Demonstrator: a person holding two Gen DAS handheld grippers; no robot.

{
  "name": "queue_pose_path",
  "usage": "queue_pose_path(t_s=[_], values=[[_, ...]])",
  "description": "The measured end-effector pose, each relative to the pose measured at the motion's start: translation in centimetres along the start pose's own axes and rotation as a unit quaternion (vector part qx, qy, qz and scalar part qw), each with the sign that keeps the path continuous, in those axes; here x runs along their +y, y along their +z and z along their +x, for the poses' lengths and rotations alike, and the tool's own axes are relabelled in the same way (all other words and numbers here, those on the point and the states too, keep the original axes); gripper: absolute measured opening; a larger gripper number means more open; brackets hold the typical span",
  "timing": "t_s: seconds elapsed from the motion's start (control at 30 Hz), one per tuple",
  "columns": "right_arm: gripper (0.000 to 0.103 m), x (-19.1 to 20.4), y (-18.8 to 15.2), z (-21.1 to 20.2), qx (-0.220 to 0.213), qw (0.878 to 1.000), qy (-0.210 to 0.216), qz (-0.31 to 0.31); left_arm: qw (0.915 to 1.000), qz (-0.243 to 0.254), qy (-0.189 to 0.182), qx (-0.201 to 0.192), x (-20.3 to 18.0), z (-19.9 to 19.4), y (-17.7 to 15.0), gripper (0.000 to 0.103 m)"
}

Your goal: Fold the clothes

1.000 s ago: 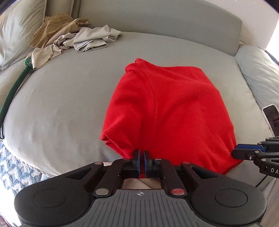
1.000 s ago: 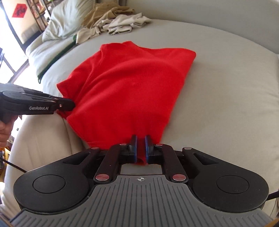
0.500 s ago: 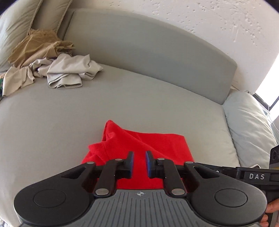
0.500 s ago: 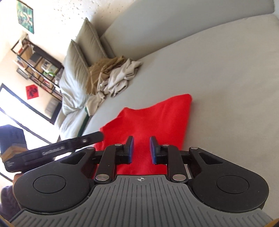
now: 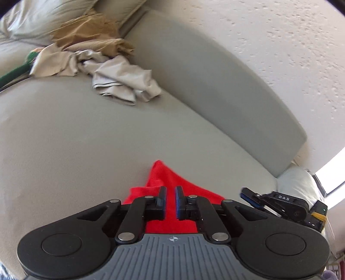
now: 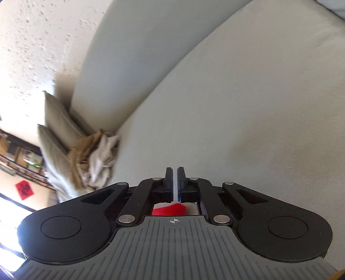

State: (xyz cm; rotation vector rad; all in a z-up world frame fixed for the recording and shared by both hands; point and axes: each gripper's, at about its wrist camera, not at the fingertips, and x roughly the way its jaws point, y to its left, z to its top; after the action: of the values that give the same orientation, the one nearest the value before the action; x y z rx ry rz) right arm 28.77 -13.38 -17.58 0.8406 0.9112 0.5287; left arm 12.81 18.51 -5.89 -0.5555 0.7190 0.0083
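1. Left wrist view.
   - Left gripper [image 5: 170, 195]: jaws nearly together with a slim gap; red cloth shows through the gap, but it appears to lie beneath, not pinched. Read as clenched on nothing.
   - Red garment [image 5: 159, 178]: lies on the grey sofa seat [image 5: 75, 140], directly under and ahead of the left gripper. Only a narrow, pointed portion is visible; the rest is hidden by the gripper body.
   - Right gripper [image 5: 244, 192]: enters low at the right edge, just beside the red garment; its jaw state cannot be told from this side-on view.
   - Unfolded pile [image 5: 103, 64]: tan and pale grey clothes, crumpled, well apart from the red garment, at the far left of the seat near the cushions [image 5: 43, 19].
   - Sofa backrest [image 5: 215, 90] and textured wall behind.

2. Right wrist view.
   - Right gripper [image 6: 175, 183]: jaws closing to a thin slit, nothing between them.
   - Red garment [image 6: 170, 210]: a small patch only, seen beneath the jaws.
   - Unfolded pile [image 6: 94, 157]: blurred, in the sofa corner.
   - Shelving and a red wall ornament [image 6: 24, 190], absent from the left view.

3. Progress, as judged.
   - The red garment looks compact and set down, so its fold seems largely done.
   - The pile remains untouched and is left to fold.
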Motion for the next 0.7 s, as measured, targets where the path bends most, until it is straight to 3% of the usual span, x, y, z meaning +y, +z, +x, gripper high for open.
queue_pose_path(t_s=[0.1,0.2,0.23,0.33,0.37,0.4,0.43,0.57,0.7], values=[[0.006,2.9,-1.7,2.4,0.09,0.993,0.063,-0.042,0.9987,0.033,0.025,0.029,-1.2,2.5,-0.5,0.007],[0.006,4.2,-4.2,7.2,0.19,0.977,0.078,-0.06,0.9967,0.023,0.062,0.048,0.4,4.2,-1.7,0.003],[0.0,4.1,-4.8,8.2,0.19,0.978,0.051,-0.073,0.9965,0.012,0.067,0.049,1.2,4.1,-2.1,0.008],[0.0,3.6,-3.6,7.2,0.056,0.996,-0.034,-0.067,0.9977,-0.026,0.052,0.034,2.2,1.9,-2.0,0.008],[0.009,3.2,-2.8,5.9,0.0,0.996,-0.072,-0.052,0.998,-0.018,0.053,0.028,2.1,1.0,-1.9,0.008],[0.012,2.7,-1.9,4.4,-0.057,0.992,-0.111,-0.034,0.9983,-0.004,0.052,0.024,1.8,0.1,-2.0,0.007],[0.012,2.3,-1.0,3.2,-0.073,0.99,-0.121,-0.023,0.9986,0.008,0.048,0.019,1.6,-1.0,-2.2,0.008],[0.012,2.4,-0.8,-1.1,-0.022,0.996,-0.085,-0.025,0.9984,0.039,0.034,0.021,0.7,-4.3,-3.6,0.01],[0.013,6.4,-4.9,-4.3,0.049,0.985,-0.074,-0.148,0.993,0.094,0.068,0.021,-1.5,-5.8,-5.5,0.023]])
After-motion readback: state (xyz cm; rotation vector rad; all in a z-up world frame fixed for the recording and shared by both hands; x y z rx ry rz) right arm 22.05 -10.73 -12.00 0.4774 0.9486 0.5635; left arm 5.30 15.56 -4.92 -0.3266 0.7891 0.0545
